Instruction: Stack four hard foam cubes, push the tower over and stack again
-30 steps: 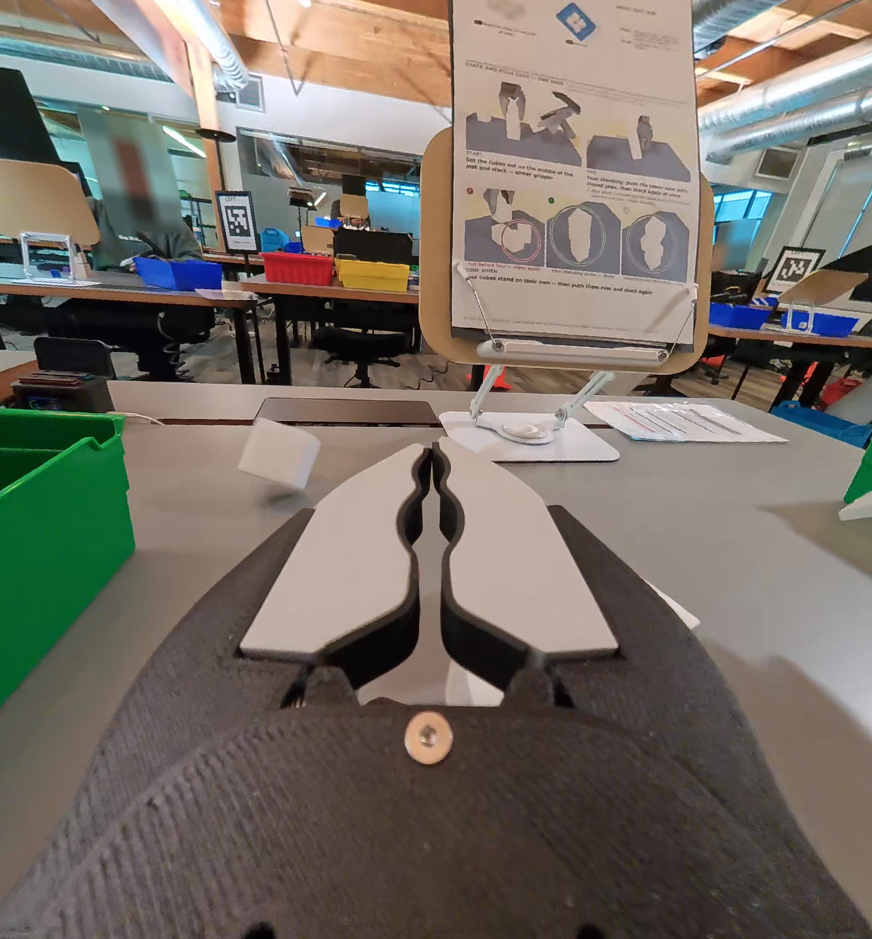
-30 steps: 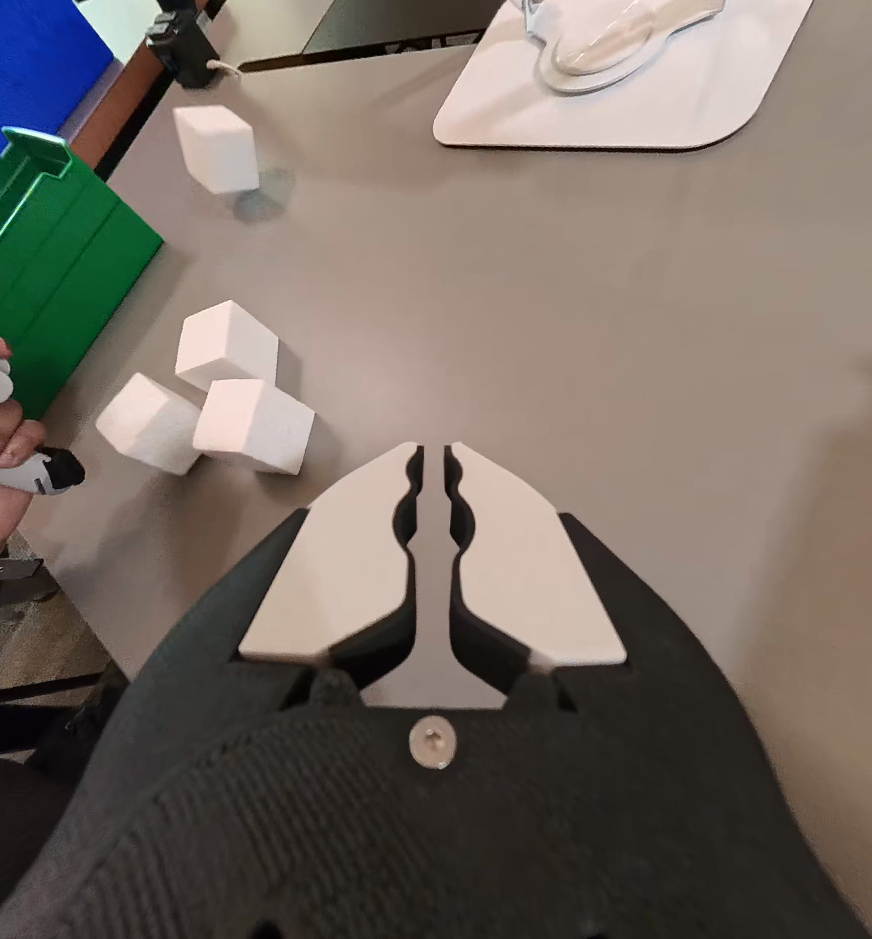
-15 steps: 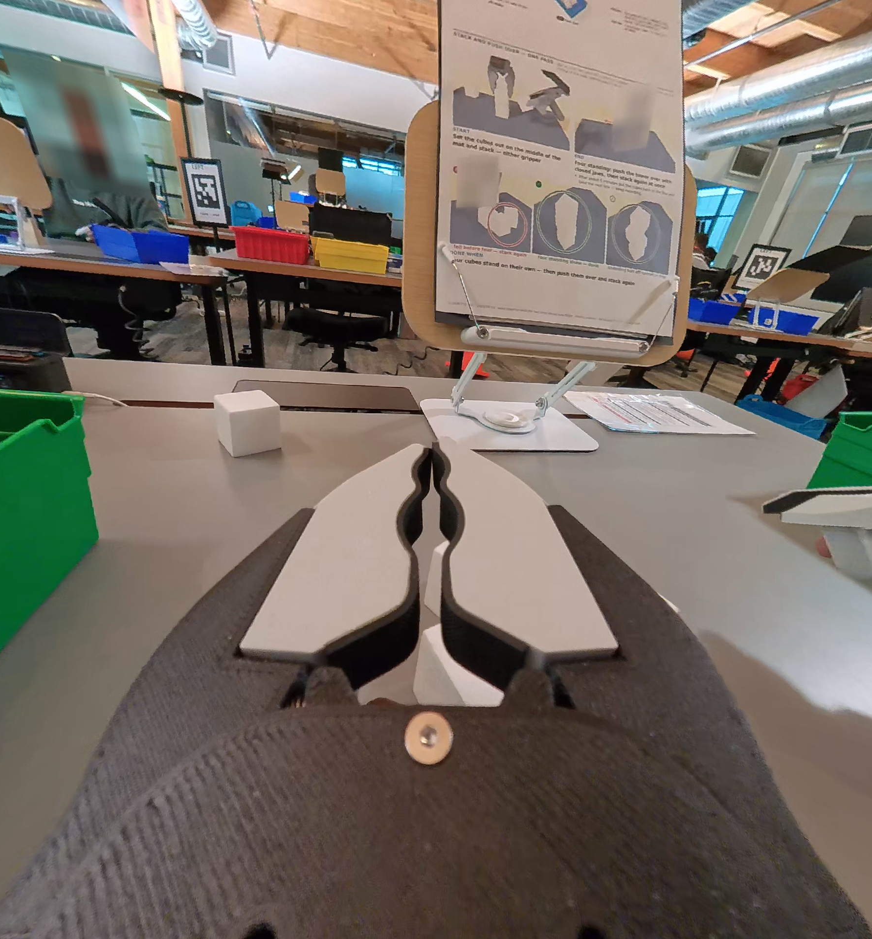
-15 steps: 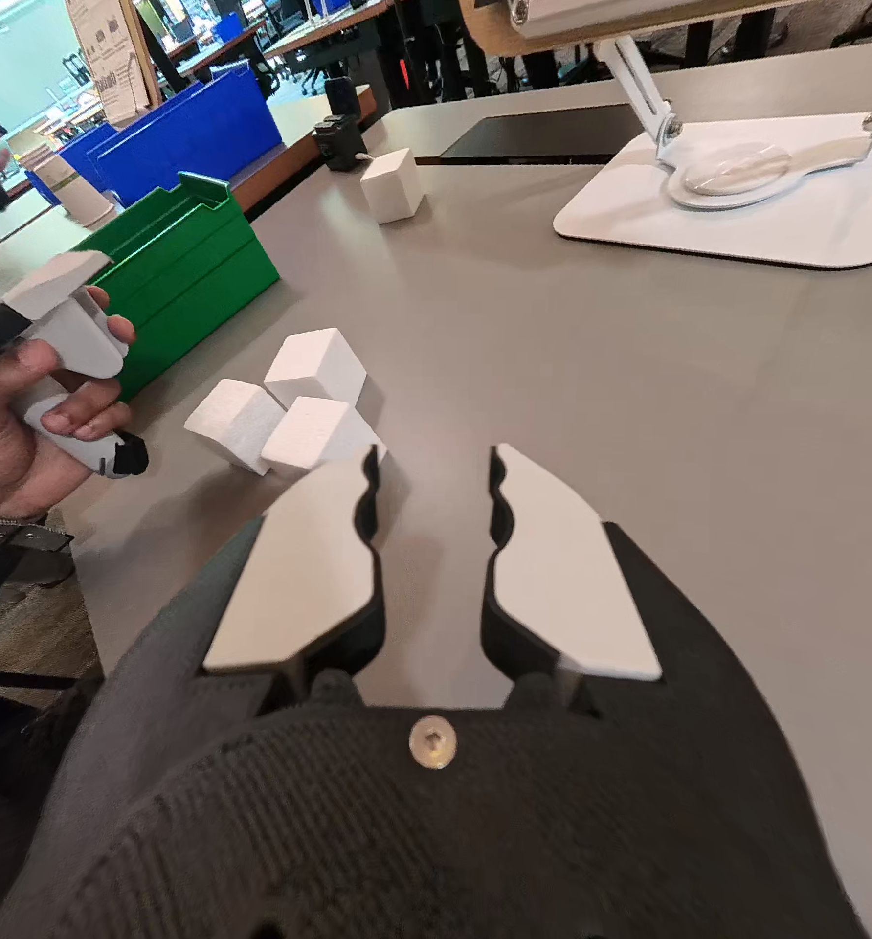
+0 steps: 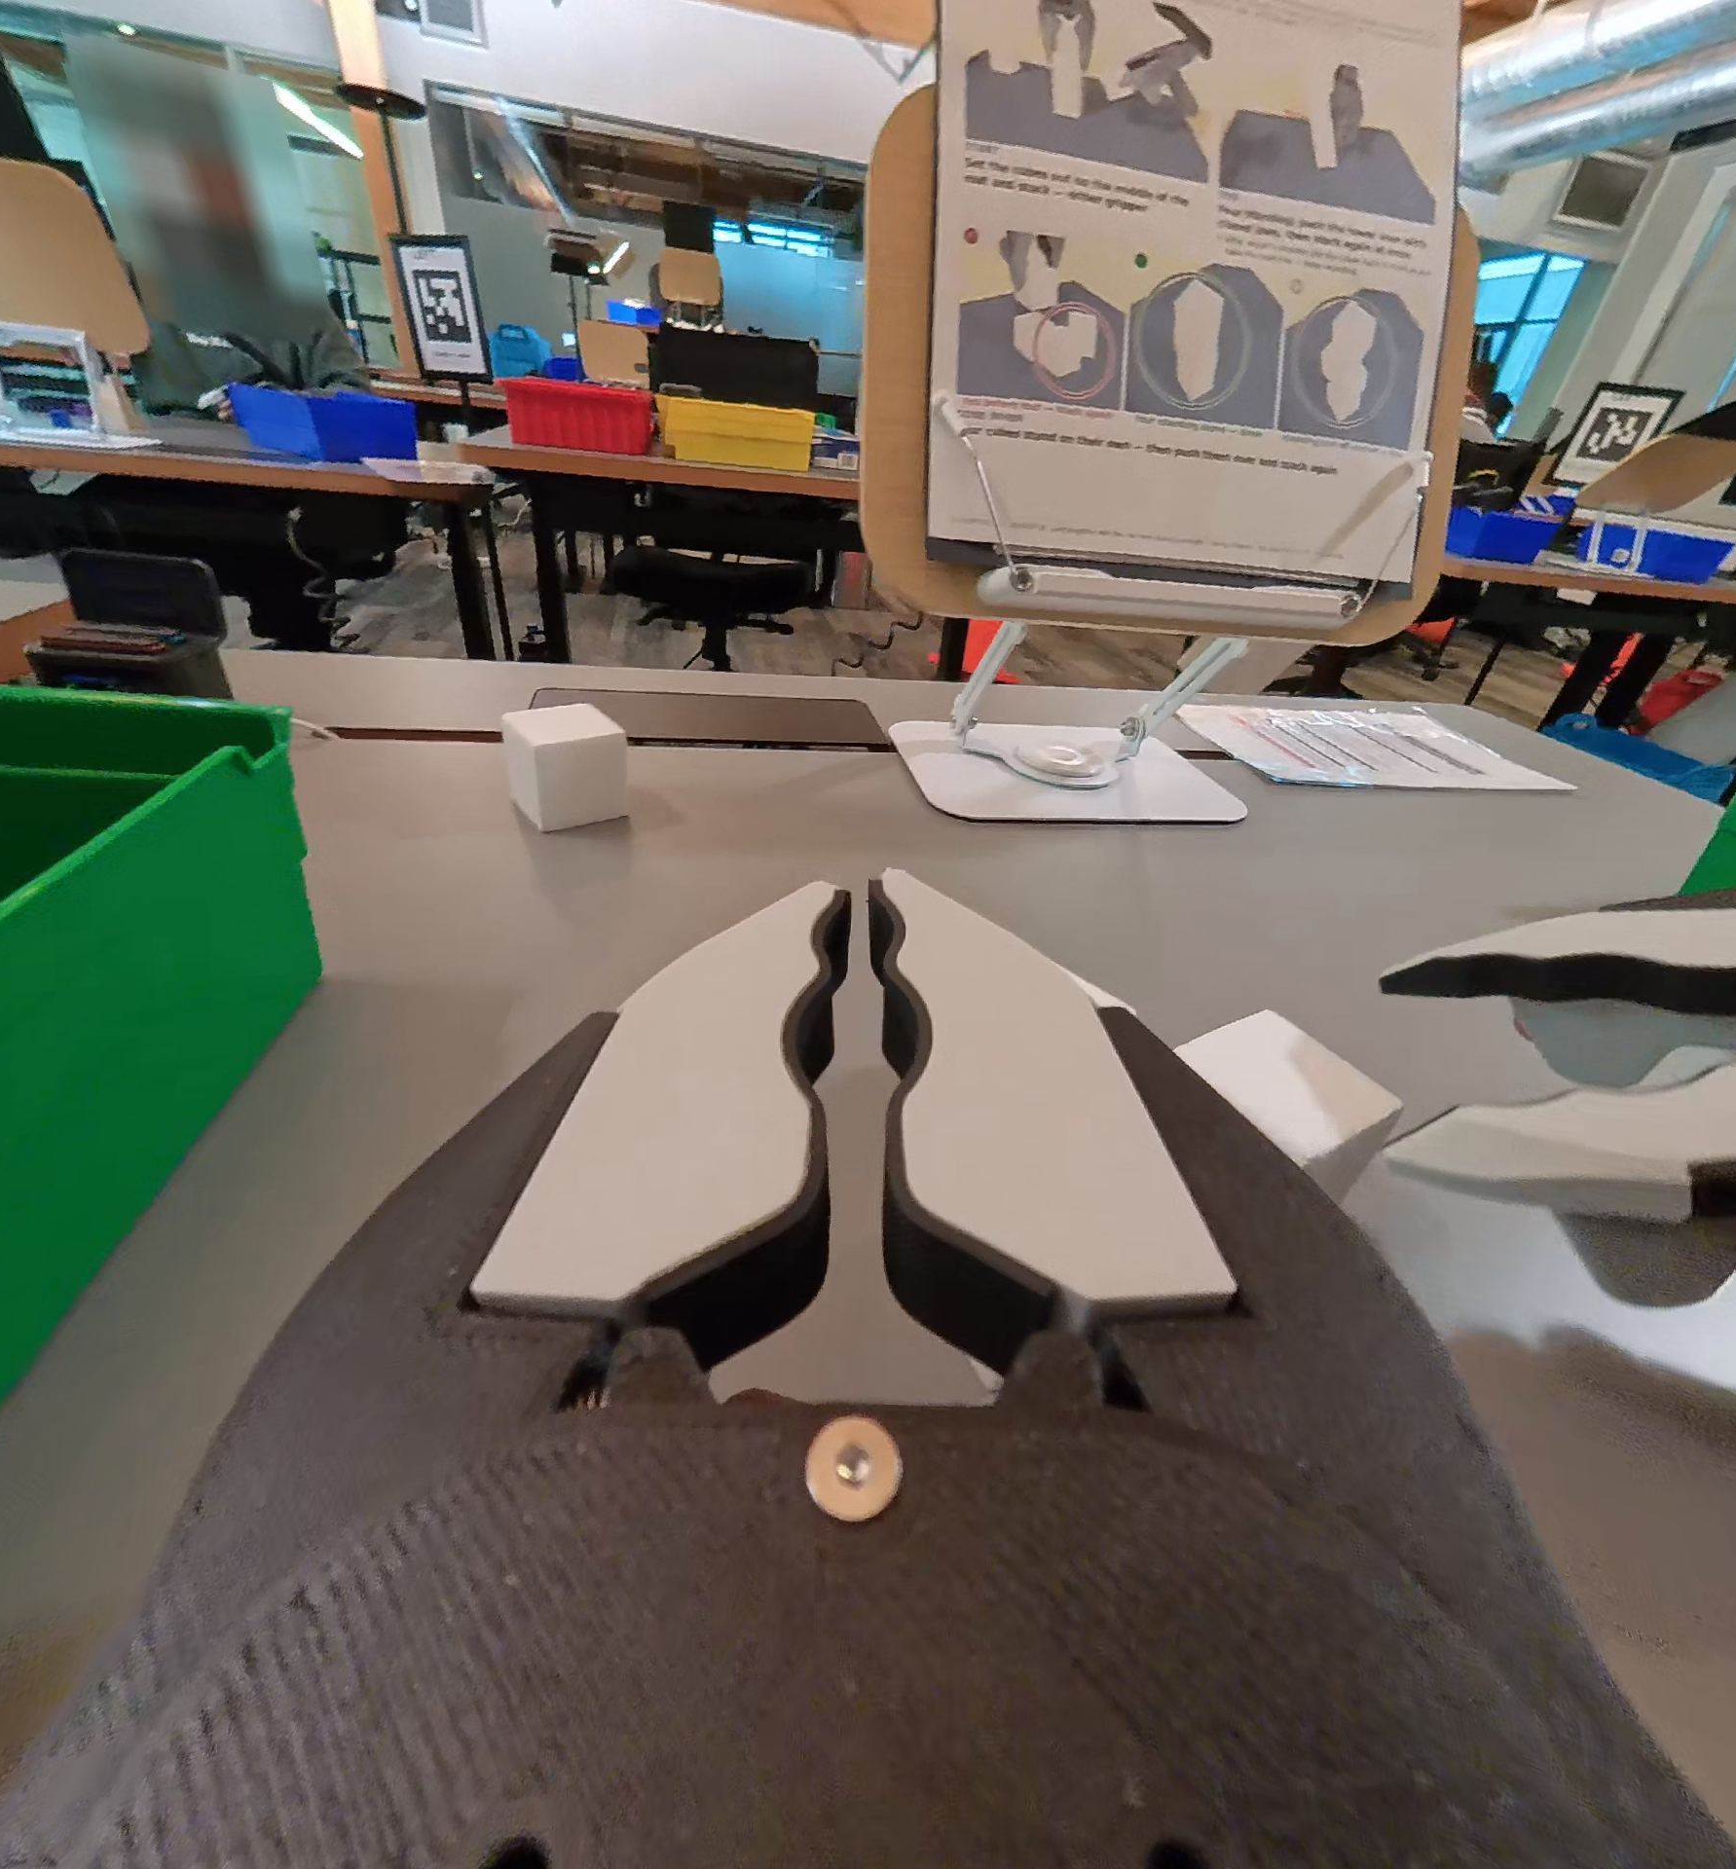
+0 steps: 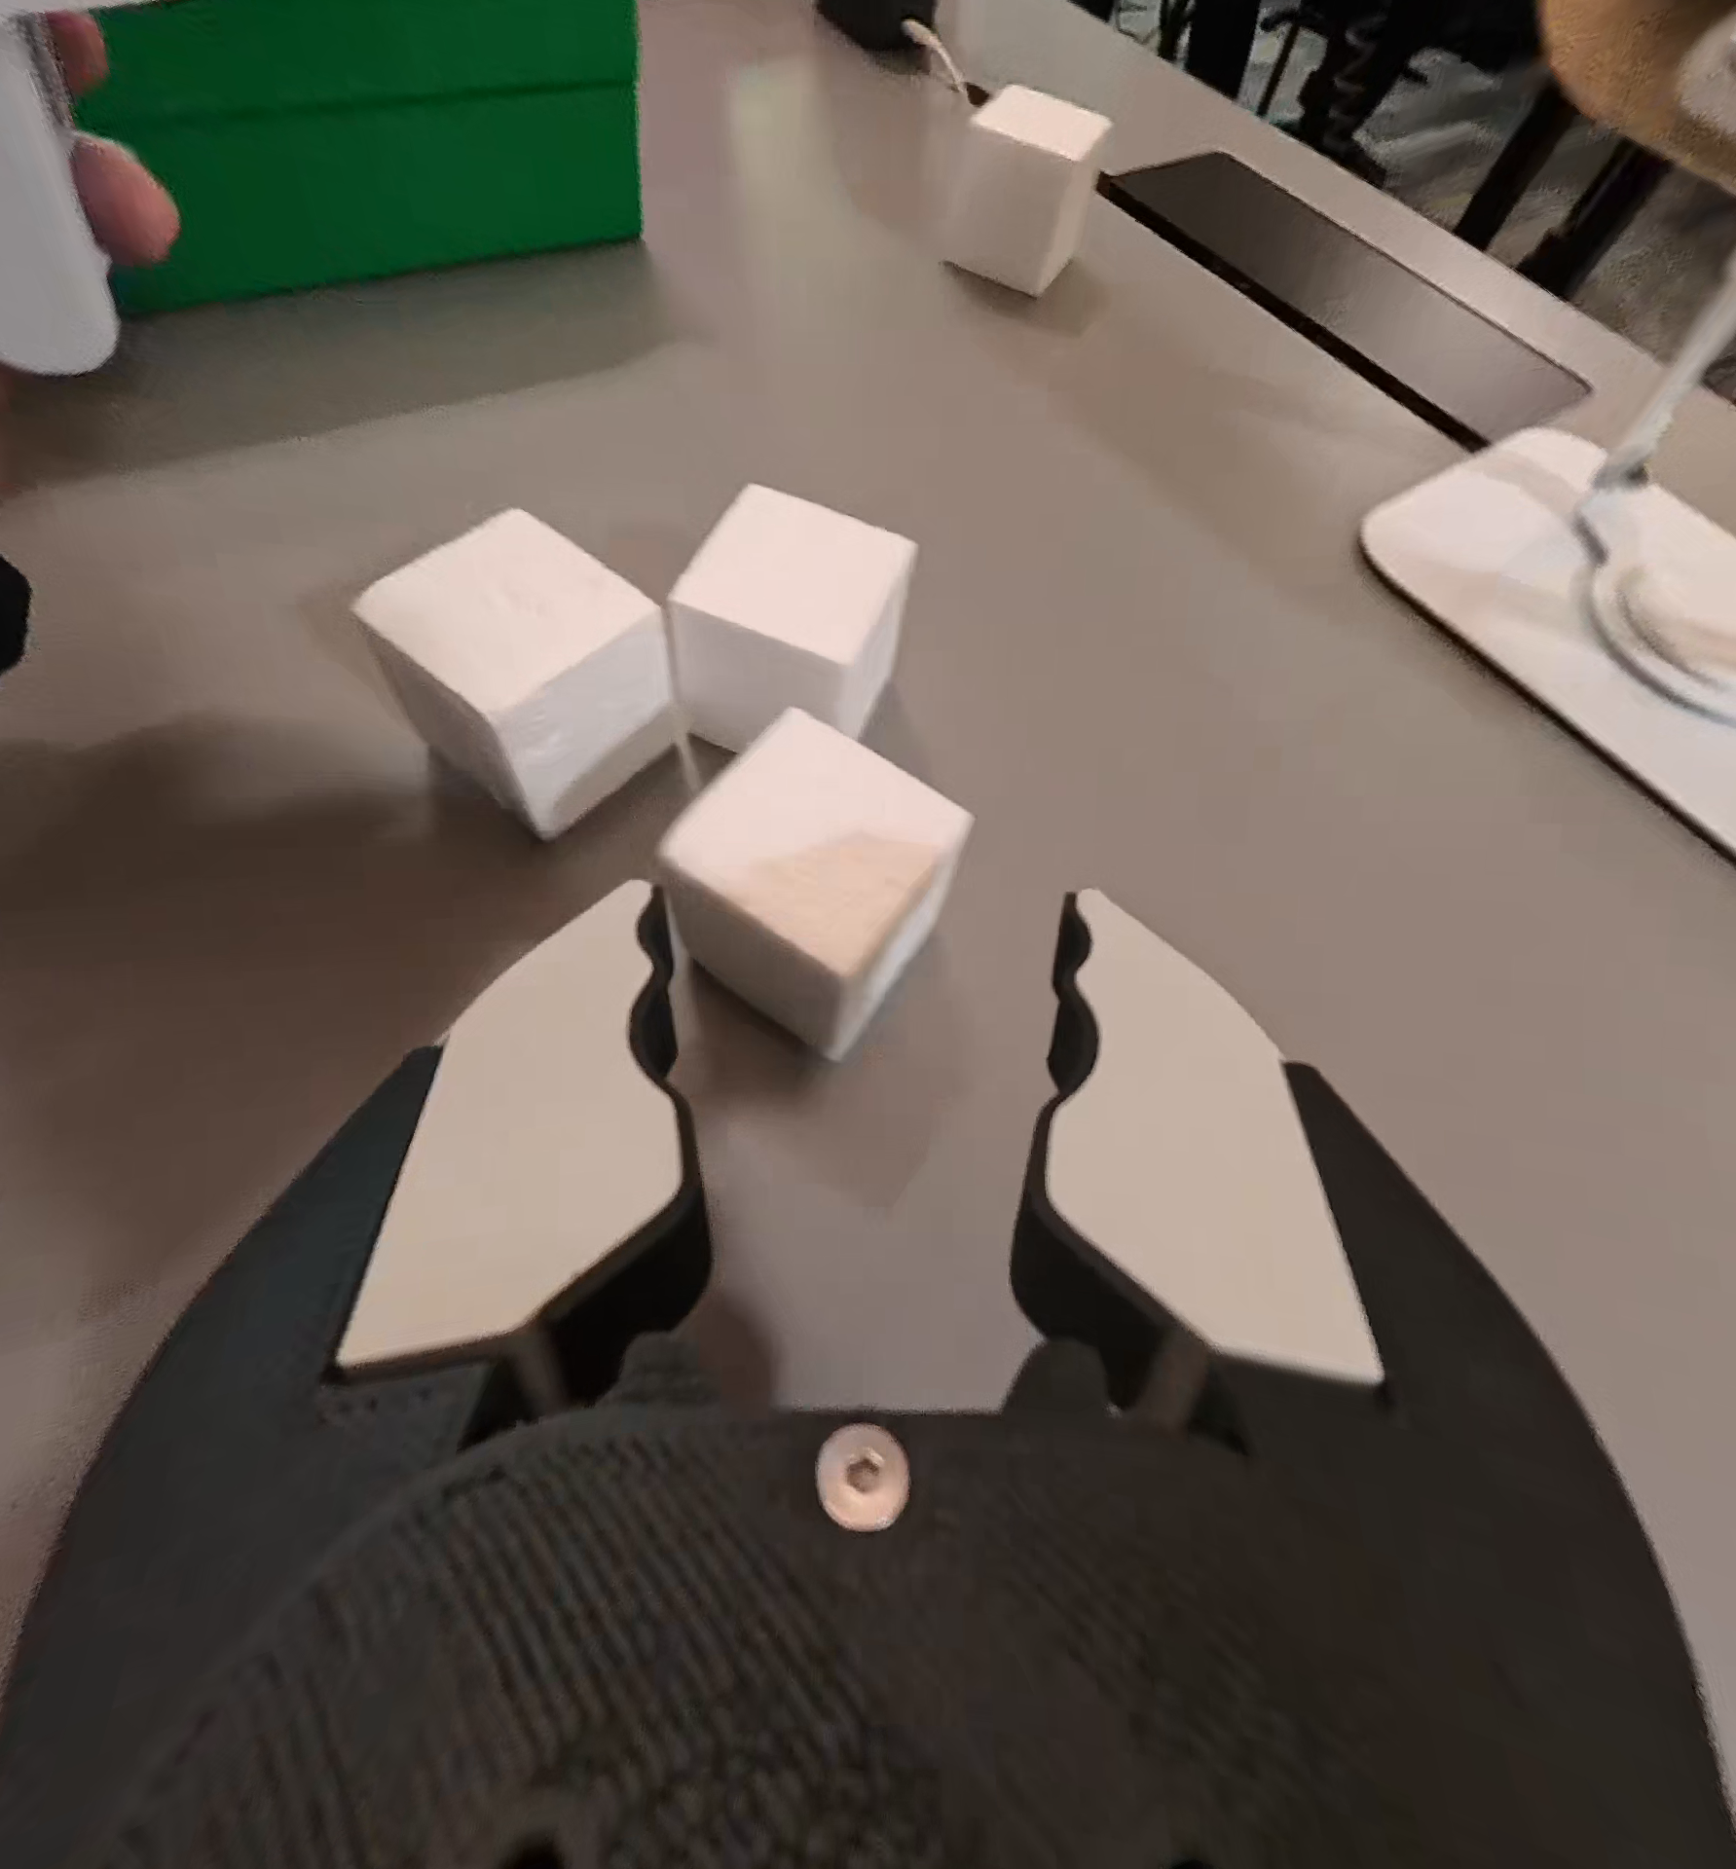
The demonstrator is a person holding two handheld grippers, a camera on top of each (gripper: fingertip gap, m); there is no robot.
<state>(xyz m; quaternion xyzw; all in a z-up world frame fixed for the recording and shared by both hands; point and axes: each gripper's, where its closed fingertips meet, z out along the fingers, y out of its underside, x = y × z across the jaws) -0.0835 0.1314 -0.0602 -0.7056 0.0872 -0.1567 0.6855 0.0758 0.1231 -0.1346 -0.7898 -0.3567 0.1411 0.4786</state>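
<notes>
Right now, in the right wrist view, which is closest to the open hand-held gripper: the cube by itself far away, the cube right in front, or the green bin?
From the right hand-held gripper, nearest first:
1. The front cube, just ahead, beside the left fingertip.
2. The green bin, far off to the left.
3. The lone cube, farthest, ahead and slightly right.

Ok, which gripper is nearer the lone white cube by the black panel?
Left. The left gripper, shut, points just right of the lone cube; the right gripper, open, sits at the three-cube cluster, farther back.
</notes>
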